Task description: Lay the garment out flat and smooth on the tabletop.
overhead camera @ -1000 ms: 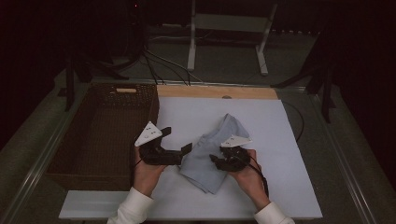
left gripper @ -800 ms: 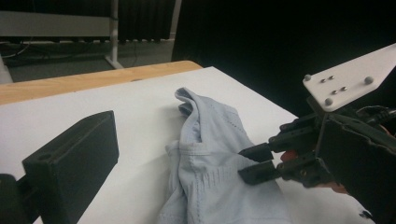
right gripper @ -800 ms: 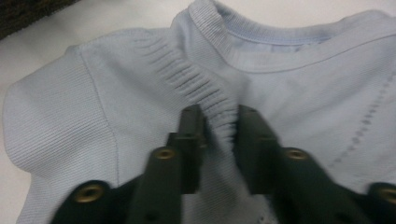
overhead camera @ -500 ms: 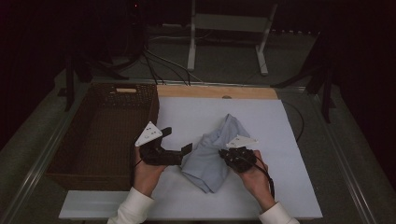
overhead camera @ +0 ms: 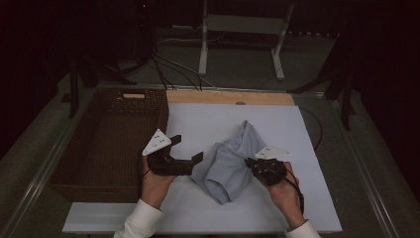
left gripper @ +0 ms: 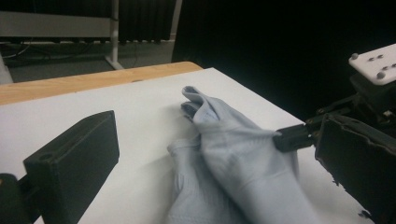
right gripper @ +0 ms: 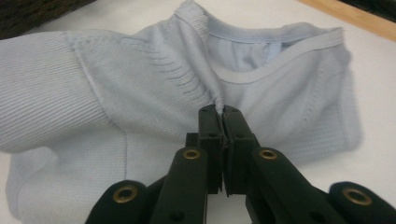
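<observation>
Gripping a ribbed fold of the pale blue knitted cotton garment (right gripper: 140, 93), the right gripper (right gripper: 223, 114) is holding its jaws pressed together on the cloth just beside the neckline, having only just finished closing. Across from it, the left gripper (overhead camera: 190, 148) is hovering with its jaws apart and nothing between them, just off the garment's left edge. The garment is lying crumpled near the middle of the white desk (overhead camera: 198, 119), bunched into a loose heap with one end trailing toward the far side. It is looking light, soft and limp, so it is likely to sag and stretch wherever it is not supported; the thicker ribbed band and the seamed neckline seem the firmest places to pinch, and a second hold on the opposite edge would help spread it. To the left, a dark brown woven wicker basket (overhead camera: 74, 163) is standing against the desk's edge, close to the left hand (overhead camera: 156, 181), and a strip of bare pale wood (overhead camera: 228, 97) is running along the far side; neither is blocking the cloth.
</observation>
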{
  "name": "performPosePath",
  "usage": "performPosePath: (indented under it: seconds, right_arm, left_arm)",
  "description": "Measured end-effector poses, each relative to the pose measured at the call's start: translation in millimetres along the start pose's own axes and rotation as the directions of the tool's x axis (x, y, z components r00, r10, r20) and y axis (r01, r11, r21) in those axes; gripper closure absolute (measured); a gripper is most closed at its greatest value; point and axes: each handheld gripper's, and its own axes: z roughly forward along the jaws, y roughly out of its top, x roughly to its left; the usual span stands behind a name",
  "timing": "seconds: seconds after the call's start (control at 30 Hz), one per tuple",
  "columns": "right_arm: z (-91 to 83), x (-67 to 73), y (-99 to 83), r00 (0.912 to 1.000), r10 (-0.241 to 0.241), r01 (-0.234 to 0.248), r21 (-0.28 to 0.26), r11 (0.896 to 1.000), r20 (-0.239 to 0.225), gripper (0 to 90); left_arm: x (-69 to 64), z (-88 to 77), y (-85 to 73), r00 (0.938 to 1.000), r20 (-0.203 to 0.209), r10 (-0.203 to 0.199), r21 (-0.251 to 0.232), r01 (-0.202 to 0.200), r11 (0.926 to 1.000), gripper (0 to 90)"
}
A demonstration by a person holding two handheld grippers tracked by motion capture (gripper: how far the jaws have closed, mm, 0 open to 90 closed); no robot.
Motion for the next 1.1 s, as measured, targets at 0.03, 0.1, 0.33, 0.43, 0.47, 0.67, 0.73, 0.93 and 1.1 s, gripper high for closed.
performPosePath:
  seconds: [0.03,0.1,0.33,0.43,0.47,0.67,0.73,0.93,1.1]
  right_arm:
    - [-2.5,-2.6,-1.0,1.0000,0.008,-0.008,-0.003,1.000,0.004,88.3]
    - [-6.7,-8.4,-3.7,0.9998,0.013,-0.013,0.004,1.000,0.012,88.1]
    - [-8.0,-13.9,-13.6,0.9999,-0.001,0.002,0.052,0.999,-0.012,85.0]
    - [-5.5,-11.4,-12.2,0.9998,0.001,0.000,0.046,0.999,-0.019,72.4]
    - [-4.8,-10.2,-10.7,0.9999,0.006,-0.005,0.041,0.999,-0.014,66.4]
    - [-1.5,-5.5,4.5,0.9993,0.037,-0.037,-0.002,0.999,0.003,36.8]
    - [0.5,-4.4,9.9,0.9989,0.046,-0.046,-0.013,0.999,0.007,32.0]
    - [8.8,-1.3,22.6,0.9977,0.068,-0.068,-0.033,0.997,0.005,24.9]
    - [16.5,-0.3,29.2,0.9968,0.078,-0.079,-0.046,0.996,-0.017,24.0]
  left_arm:
    - [0.1,-0.3,0.1,1.0000,0.000,0.001,0.000,-0.001,1.0000,0.5]
    - [0.6,-0.6,0.2,1.0000,-0.001,0.000,-0.001,0.000,1.0000,0.5]
    - [0.3,0.5,-0.3,1.0000,-0.002,-0.002,0.001,0.002,1.0000,0.5]
    - [0.4,0.6,-0.6,1.0000,-0.003,-0.002,0.002,0.002,1.0000,0.5]
    - [0.6,0.5,-0.5,1.0000,-0.002,-0.003,0.002,0.003,1.0000,0.5]
    - [1.0,-0.2,-0.4,1.0000,-0.001,-0.005,-0.001,0.005,1.0000,0.5]
    - [1.0,-0.3,-0.3,1.0000,-0.001,-0.005,-0.003,0.005,1.0000,0.5]
    - [1.6,-0.8,-0.1,1.0000,-0.003,-0.004,-0.003,0.004,1.0000,0.5]
    - [1.7,-1.1,-0.1,1.0000,-0.004,-0.004,-0.004,0.004,1.0000,0.5]
